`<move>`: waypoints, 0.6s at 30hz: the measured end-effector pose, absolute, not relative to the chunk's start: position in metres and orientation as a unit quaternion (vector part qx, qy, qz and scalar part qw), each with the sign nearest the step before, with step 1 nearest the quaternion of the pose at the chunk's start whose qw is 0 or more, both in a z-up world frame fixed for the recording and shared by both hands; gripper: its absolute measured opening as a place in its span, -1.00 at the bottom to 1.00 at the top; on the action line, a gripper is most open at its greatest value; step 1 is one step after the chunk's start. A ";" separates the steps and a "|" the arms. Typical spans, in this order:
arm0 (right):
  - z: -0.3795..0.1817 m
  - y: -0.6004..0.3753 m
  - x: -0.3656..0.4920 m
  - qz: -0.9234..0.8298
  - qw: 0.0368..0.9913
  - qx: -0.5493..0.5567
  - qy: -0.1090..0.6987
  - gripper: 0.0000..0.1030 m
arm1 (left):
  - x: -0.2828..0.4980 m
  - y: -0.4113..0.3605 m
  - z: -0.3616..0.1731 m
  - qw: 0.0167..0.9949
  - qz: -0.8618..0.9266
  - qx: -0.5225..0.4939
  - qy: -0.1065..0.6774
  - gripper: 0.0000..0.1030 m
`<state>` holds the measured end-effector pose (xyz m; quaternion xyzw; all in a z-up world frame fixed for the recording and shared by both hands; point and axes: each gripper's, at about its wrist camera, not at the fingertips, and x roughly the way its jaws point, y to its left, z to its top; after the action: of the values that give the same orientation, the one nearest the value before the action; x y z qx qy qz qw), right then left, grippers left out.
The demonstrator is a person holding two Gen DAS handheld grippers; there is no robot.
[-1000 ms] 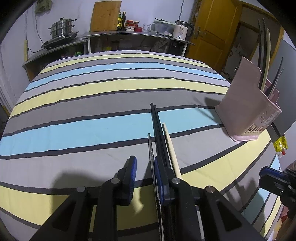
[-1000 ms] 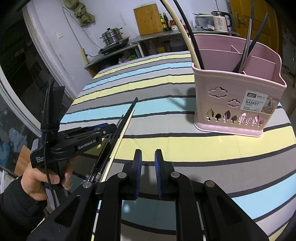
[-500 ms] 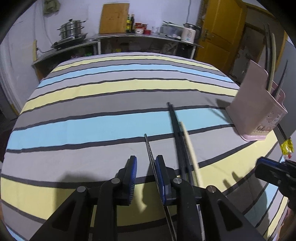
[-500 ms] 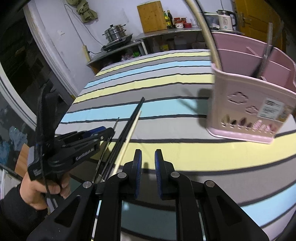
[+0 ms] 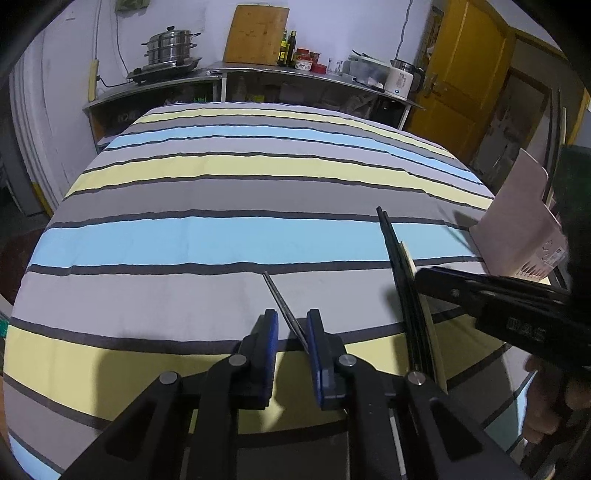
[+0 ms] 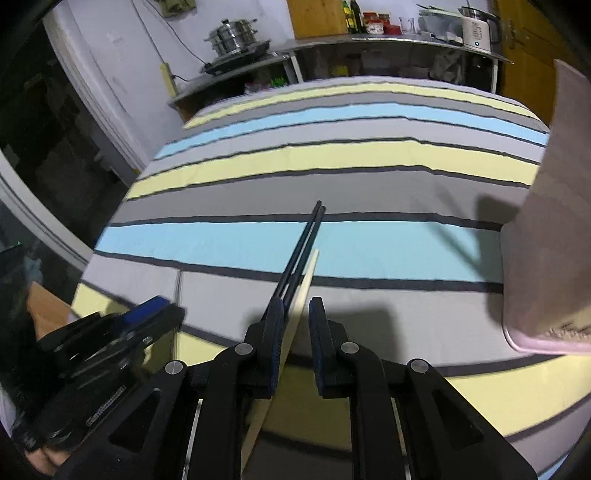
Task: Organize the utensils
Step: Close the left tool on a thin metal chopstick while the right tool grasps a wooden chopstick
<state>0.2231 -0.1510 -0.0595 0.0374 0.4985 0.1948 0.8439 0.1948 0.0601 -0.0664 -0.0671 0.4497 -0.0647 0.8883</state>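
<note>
**Left tongs** [image 5: 291, 317]: pointed down at the near part of the table [image 5: 184, 236]; caught in the act of closing, with a gap left between the blue pads. Straddled a thin metal stick [image 5: 280, 299], which lay flat on the grey stripe, ran away toward the far left and sat close against the right-hand pad. Not clamped from both sides.

**Right tongs** [image 6: 297, 310]: held just to the right of the left tongs, also tilted downward. Stood open, pads apart. Straddled a cream chopstick [image 6: 308, 280], which passed through the gap without being pinched.

**Black chopsticks** [image 6: 303, 243]: lay as a pair, side by side, immediately left of the cream chopstick. Near ends were hidden behind the left pad of the right tongs; far tips reached onto the grey stripe beyond the blue one.

**Pink basket** [image 5: 521, 221]: stood upright at the right edge of the table, well apart from the loose utensils. Contents cut off by the frame edge.

**Striped cloth**: covered the whole table in grey, blue and yellow bands.

**Background**: steamer pot [image 5: 170, 44] on the far counter at left, wooden cutting board [image 5: 256, 35] propped against the wall, yellow door [image 5: 461, 74] at far right.
</note>
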 end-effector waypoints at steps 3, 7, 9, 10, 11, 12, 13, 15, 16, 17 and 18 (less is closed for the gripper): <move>-0.060 -0.152 0.225 0.190 0.848 0.029 0.494 -0.72 | 0.194 0.062 -0.066 0.889 -0.069 -0.070 0.447 -0.68; -0.060 -0.155 0.225 0.185 0.847 0.023 0.497 -0.72 | 0.193 0.064 -0.067 0.890 -0.070 -0.070 0.444 -0.68; -0.059 -0.154 0.224 0.179 0.847 0.015 0.500 -0.72 | 0.193 0.063 -0.067 0.890 -0.069 -0.071 0.445 -0.68; -0.059 -0.153 0.224 0.176 0.847 0.014 0.501 -0.72 | 0.193 0.063 -0.067 0.890 -0.070 -0.071 0.445 -0.68; -0.059 -0.152 0.225 0.172 0.847 0.011 0.503 -0.72 | 0.194 0.063 -0.067 0.890 -0.070 -0.072 0.445 -0.68; -0.058 -0.151 0.225 0.169 0.847 0.007 0.504 -0.72 | 0.194 0.063 -0.067 0.890 -0.070 -0.072 0.446 -0.68; -0.057 -0.149 0.227 0.164 0.847 0.002 0.505 -0.72 | 0.194 0.063 -0.067 0.889 -0.069 -0.070 0.446 -0.68; -0.057 -0.144 0.231 0.155 0.847 -0.008 0.508 -0.72 | 0.195 0.060 -0.066 0.889 -0.068 -0.062 0.449 -0.68; -0.056 -0.141 0.232 0.151 0.848 -0.017 0.508 -0.72 | 0.196 0.060 -0.066 0.889 -0.067 -0.059 0.450 -0.68; -0.057 -0.138 0.234 0.147 0.848 -0.025 0.509 -0.72 | 0.196 0.058 -0.066 0.888 -0.066 -0.056 0.452 -0.68; -0.057 -0.136 0.235 0.144 0.848 -0.029 0.509 -0.72 | 0.197 0.057 -0.066 0.887 -0.066 -0.053 0.453 -0.68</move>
<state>0.2349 -0.1363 -0.0567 -0.0293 0.5092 0.1438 0.8481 0.1970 0.0574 -0.0658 -0.0532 0.4531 -0.0657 0.8875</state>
